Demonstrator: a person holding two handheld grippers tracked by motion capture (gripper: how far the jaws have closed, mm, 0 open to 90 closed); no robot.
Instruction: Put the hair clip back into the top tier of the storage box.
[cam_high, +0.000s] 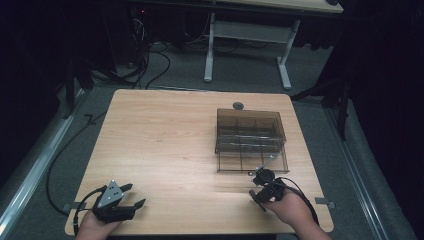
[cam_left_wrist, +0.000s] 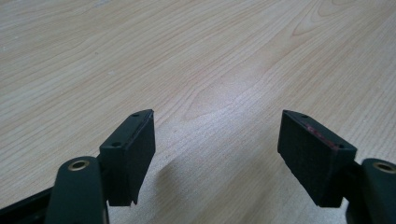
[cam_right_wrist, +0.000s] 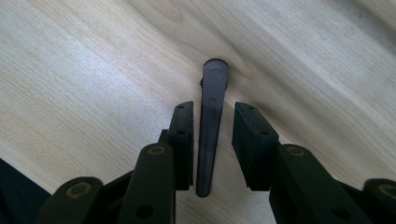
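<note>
While the right claw (cam_right_wrist: 212, 144) is standing narrowly open with nothing clamped, a slim dark smoky-plastic strip (cam_right_wrist: 211, 126) is lying flat on the table (cam_right_wrist: 84, 79) in its gap, apparently touching neither pad. It is running lengthwise along the jaws, its rounded end pointing out past the tips. The left claw (cam_left_wrist: 215, 149) is gaping wide and empty.

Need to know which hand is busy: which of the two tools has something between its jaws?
The right tool: a slim dark clip lies on the table between its nearly closed jaws. The left tool is wide open over bare wood.
</note>
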